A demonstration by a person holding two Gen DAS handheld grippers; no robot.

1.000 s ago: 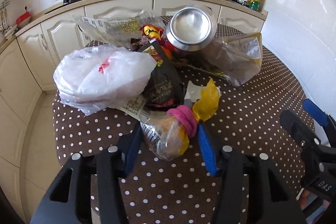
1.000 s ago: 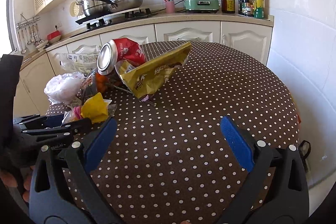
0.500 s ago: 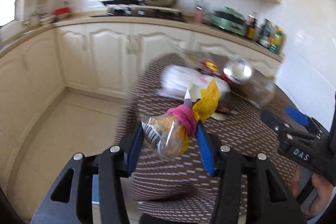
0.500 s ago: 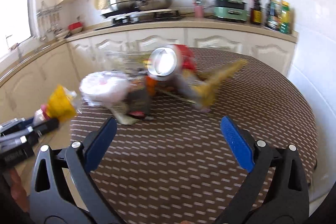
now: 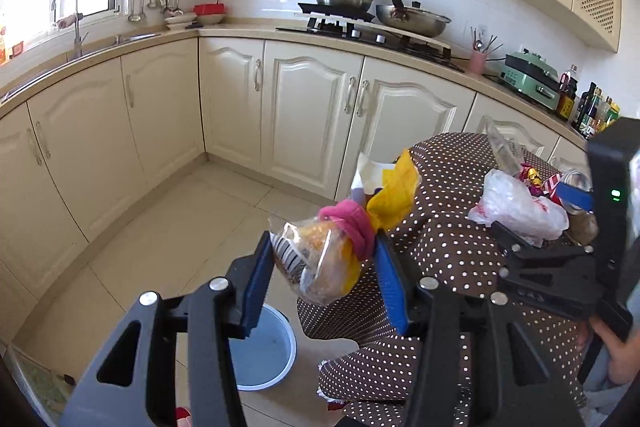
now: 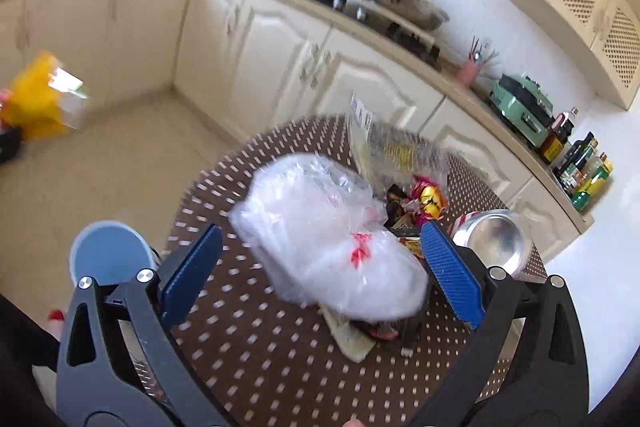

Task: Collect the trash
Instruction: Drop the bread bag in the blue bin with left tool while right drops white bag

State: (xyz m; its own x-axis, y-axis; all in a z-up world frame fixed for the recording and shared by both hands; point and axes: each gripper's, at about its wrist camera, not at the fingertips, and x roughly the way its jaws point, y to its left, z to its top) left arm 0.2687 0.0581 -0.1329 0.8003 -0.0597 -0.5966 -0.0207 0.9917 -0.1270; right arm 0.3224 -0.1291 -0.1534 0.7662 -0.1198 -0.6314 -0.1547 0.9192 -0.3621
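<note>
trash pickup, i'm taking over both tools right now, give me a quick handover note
Left tool: shut on the tied snack bag, held off the table edge above the floor, with the blue bin just below it.
Right tool: jaws closing around the white plastic bag on the dotted table, pads not yet on it.
Done: snack bag lifted clear of the pile.
Left: drop it in the bin, grab the white bag, then the can, candy wrappers and clear wrapper.
</note>
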